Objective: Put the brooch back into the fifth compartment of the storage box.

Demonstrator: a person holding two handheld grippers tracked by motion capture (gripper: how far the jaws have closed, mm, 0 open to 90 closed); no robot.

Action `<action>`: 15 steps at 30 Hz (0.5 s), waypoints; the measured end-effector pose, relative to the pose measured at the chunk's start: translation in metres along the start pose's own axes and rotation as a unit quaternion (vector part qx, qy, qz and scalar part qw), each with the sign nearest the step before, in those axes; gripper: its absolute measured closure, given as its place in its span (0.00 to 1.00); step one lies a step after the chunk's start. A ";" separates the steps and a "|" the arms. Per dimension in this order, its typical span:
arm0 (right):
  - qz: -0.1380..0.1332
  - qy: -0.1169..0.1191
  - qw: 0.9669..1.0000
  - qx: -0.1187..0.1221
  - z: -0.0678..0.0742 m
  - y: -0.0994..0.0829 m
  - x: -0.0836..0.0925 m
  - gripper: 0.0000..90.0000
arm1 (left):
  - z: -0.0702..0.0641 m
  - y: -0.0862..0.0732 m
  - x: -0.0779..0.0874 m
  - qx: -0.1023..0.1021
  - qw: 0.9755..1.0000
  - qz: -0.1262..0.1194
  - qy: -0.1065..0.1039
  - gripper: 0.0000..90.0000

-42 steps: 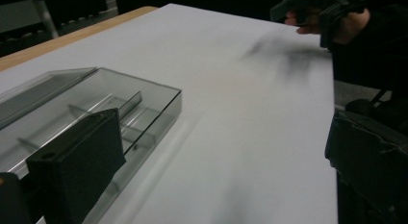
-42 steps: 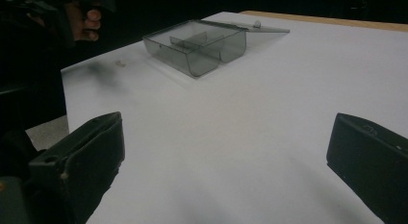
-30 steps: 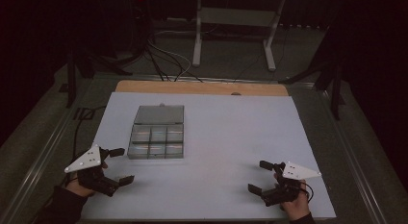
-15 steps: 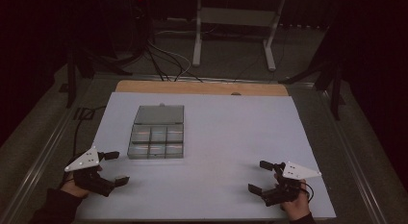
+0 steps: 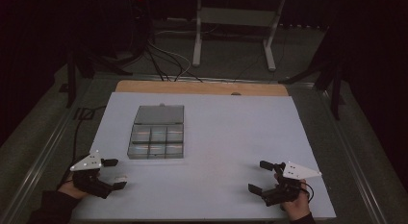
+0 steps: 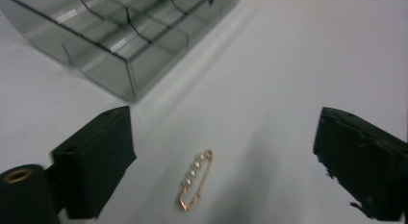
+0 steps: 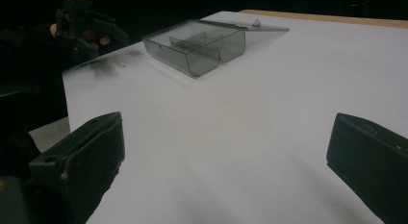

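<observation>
A small gold safety pin (image 6: 196,180) set with pale beads lies on the white table top, between the open jaws of my left gripper (image 6: 226,137) and slightly nearer the left one. In the high view the left gripper (image 5: 115,173) sits low at the table's near left, with the pin (image 5: 120,178) a pale speck by its nearer jaw. A clear compartment box (image 5: 156,140) with its lid folded back stands just beyond it. My right gripper (image 5: 258,176) is open at the near right, with bare table between its jaws (image 7: 226,142).
The white sheet (image 5: 231,132) covers the table, with a wooden strip (image 5: 202,88) at the far edge. Cables and a metal stand (image 5: 231,22) lie on the dark floor beyond. In the right gripper view, the box (image 7: 202,46) and the left hand's gripper (image 7: 82,22) show far off.
My left gripper has shifted a little toward the near edge and lower, staying around the pin. The right gripper has not moved.
</observation>
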State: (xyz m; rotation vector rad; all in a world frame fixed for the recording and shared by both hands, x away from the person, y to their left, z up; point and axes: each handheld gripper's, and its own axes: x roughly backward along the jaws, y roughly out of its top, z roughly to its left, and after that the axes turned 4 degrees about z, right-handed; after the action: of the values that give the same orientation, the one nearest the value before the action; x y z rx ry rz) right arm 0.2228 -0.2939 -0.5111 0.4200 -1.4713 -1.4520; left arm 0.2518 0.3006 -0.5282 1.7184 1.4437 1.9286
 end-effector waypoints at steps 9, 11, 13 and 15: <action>0.001 0.001 1.000 -0.002 0.000 0.000 0.000 0.00 | 0.005 -0.007 0.005 0.003 1.000 0.009 0.015 0.33; 0.004 0.001 1.000 -0.001 0.000 0.000 0.000 0.00 | 0.006 -0.008 0.004 0.004 1.000 0.010 0.014 0.38; 0.003 0.001 1.000 -0.001 -0.001 0.000 -0.001 0.00 | 0.006 -0.009 0.003 -0.001 1.000 0.016 0.013 0.45; 0.003 0.002 1.000 -0.001 -0.001 0.000 0.000 0.00 | 0.006 -0.009 0.001 -0.005 1.000 0.022 0.014 0.47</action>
State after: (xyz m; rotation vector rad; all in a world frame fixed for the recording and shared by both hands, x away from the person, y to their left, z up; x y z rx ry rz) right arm 0.2233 -0.2938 -0.5115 0.4158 -1.4669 -1.4479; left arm 0.2524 0.3091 -0.5351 1.7409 1.4155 1.9869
